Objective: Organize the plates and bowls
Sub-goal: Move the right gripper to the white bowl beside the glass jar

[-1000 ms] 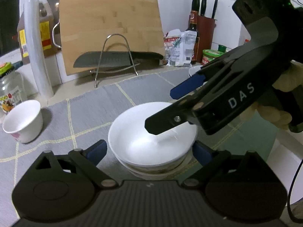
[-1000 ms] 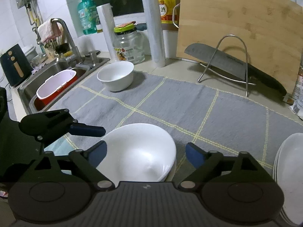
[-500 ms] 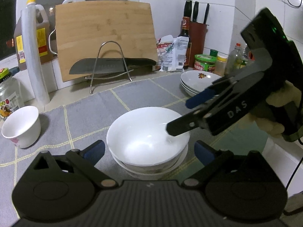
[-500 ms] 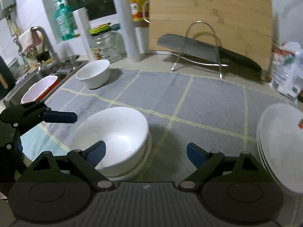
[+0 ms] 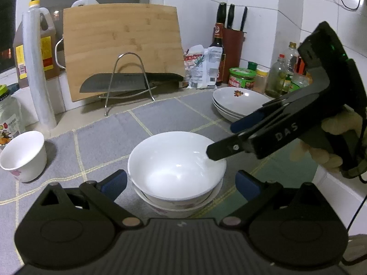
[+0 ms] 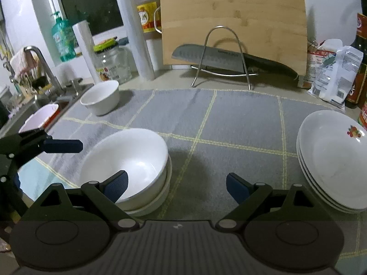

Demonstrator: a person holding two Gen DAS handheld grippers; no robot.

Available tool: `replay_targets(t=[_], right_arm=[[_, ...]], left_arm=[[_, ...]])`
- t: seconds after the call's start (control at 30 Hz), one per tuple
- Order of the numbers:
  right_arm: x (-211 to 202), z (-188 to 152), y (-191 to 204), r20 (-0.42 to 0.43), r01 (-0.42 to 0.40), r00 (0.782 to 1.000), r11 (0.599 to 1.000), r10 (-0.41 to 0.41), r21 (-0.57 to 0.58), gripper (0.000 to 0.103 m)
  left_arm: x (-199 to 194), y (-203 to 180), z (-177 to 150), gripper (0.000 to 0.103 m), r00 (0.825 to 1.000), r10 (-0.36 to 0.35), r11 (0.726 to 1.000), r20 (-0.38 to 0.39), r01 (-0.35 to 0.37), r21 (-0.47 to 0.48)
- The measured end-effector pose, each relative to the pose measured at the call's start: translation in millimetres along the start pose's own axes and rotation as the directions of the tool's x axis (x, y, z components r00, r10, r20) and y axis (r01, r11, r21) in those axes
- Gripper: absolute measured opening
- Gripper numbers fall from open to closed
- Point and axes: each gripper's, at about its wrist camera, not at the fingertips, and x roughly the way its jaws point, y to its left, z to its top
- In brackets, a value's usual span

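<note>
Two bowls are sitting nested near the table's front edge, plates stacked toward its right edge; a lone bowl is waiting near the sink. Both grippers' jaws are standing released, the left's having just been opening.

White tiled wall ahead of me, meeting at a corner. Dark window behind the sink, night outside. Table covered by a grey mat with yellow grid lines. Indoor light, dim, soft shadows.
</note>
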Motion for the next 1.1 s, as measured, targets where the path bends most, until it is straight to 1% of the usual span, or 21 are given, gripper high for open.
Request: replay_targets(t=[0.13, 0.3, 0.4, 0.5, 0.57, 0.63, 0.73, 0.8, 0.87, 1.0, 1.1], right_arm=[[-5.4, 1.3, -5.7, 0.018, -0.018, 1.0, 1.0, 0.018, -0.004, 0.103], [-4.9, 12.3, -13.9, 0.014, -0.045, 0.999, 0.998, 0.045, -0.044, 0.103], [-3.1, 22.1, -16.4, 0.017, -0.069, 0.997, 0.996, 0.07, -0.06, 0.103], [0.5, 32.8, -13.3, 0.02, -0.085, 0.996, 0.993, 0.087, -0.076, 0.103], [3.4, 41.5, -6.8, 0.018, -0.088, 0.996, 0.992, 0.09, -0.093, 0.103], [6.5, 51.1, 1.8, 0.023, -0.103, 0.994, 0.988, 0.106, -0.118, 0.103], [13.9, 67.1, 18.6, 0.029, -0.112, 0.993, 0.982, 0.118, -0.153, 0.103], [21.7, 81.3, 33.6, 0.027, -0.124, 0.991, 0.976, 0.131, -0.179, 0.103], [29.6, 96.1, 49.4, 0.018, -0.154, 0.987, 0.965, 0.161, -0.214, 0.103], [54.7, 126.0, 80.8, -0.01, -0.196, 0.98, 0.941, 0.201, -0.276, 0.103], [82.9, 146.1, 100.1, -0.056, -0.243, 0.97, 0.928, 0.237, -0.282, 0.103]], left_arm=[[1.1, -0.2, 3.1, 0.1, 0.999, 0.037, 0.998, 0.005, -0.037, -0.043], [-3.5, 1.0, 10.8, 0.1, 0.992, 0.129, 0.985, -0.008, -0.129, -0.118], [-11.0, 6.9, 11.7, 0.101, 0.982, 0.19, 0.972, 0.002, -0.188, -0.14], [-18.5, 19.2, 11.1, 0.101, 0.964, 0.264, 0.95, -0.005, -0.261, -0.174], [-23.0, 30.6, 9.5, 0.101, 0.949, 0.316, 0.93, -0.011, -0.312, -0.195], [-25.6, 45.7, 6.5, 0.101, 0.927, 0.376, 0.904, -0.023, -0.372, -0.211], [-24.1, 68.3, 1.9, 0.101, 0.887, 0.459, 0.86, -0.05, -0.458, -0.223], [-20.1, 86.3, -1.9, 0.101, 0.869, 0.489, 0.837, -0.078, -0.493, -0.237], [-15.1, 100.8, -4.6, 0.101, 0.848, 0.523, 0.813, -0.086, -0.526, -0.25], [-2.2, 124.6, -7.3, 0.101, 0.822, 0.561, 0.785, -0.092, -0.565, -0.254], [9.0, 136.8, -9.9, 0.101, 0.819, 0.568, 0.78, -0.089, -0.569, -0.262]])
